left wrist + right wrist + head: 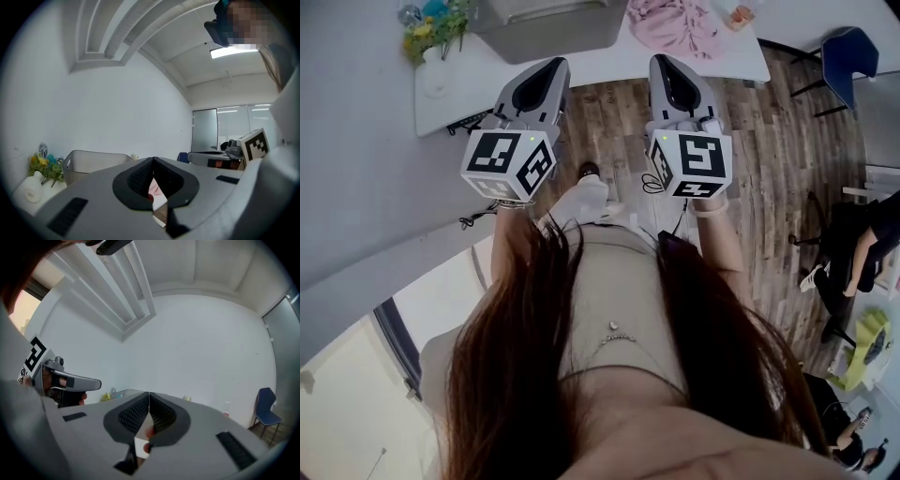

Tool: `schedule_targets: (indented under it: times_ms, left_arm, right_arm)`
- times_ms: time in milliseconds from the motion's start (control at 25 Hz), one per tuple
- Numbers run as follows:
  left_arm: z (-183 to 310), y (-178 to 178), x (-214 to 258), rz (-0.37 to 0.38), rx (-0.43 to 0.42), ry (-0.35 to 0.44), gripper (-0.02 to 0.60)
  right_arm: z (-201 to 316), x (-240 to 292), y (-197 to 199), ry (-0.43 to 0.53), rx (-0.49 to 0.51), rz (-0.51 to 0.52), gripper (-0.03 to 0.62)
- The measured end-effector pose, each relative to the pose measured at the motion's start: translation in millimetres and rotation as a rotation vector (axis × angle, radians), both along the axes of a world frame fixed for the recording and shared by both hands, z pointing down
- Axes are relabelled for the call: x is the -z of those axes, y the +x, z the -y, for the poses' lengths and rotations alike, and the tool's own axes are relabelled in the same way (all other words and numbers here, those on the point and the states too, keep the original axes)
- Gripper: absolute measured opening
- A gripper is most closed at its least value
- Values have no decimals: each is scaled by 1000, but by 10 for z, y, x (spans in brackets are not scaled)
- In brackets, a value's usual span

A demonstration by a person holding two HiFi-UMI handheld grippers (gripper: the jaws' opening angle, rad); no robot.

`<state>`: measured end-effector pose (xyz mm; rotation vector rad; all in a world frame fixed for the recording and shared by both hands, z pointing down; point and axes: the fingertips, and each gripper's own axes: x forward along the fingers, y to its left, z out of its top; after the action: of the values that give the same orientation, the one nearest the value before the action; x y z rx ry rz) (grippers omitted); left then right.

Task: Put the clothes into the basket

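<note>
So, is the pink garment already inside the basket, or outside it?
Outside. The pink garment lies crumpled on the white table, beside the grey basket, not in it.

Head camera sits high and looks steeply down onto the left gripper (557,64) and the right gripper (662,60), close below it, with the counter (441,98) and its near edge just beyond. The left gripper view rides right behind its own fingers (140,176) and faces level across the counter at the wall (117,93). The right gripper view does the same from alongside. Both share the basket (93,161) toward the counter's left end, and each catches the other gripper at its side.
</note>
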<state>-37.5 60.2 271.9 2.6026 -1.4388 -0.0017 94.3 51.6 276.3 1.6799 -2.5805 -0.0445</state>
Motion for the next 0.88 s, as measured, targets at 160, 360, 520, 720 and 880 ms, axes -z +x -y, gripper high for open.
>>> schedule_targets:
  times_ms: [160,360,520,720,880]
  left_arm:
    - [296,-66,-38,-6,-23,-6,5]
    - [622,-162,-63,-15,-49,-2,5]
    - [848,-250,-111,-19,-61,-8,5]
    - [1103,-351,-178,-20,-73,-16,5]
    - [1221,-364,-212,-31,-93,-26,5]
  right_arm:
    - [257,-30,-79,-11,-1,15,28]
    - [577,-25,-180,-10,-4,15,28]
    - [780,-33,-269,-14,-11,-3,28]
    - [1018,-76,-391,-23,-14,-21,29]
    - [1115,-121,-407,-35,-27,-30,29]
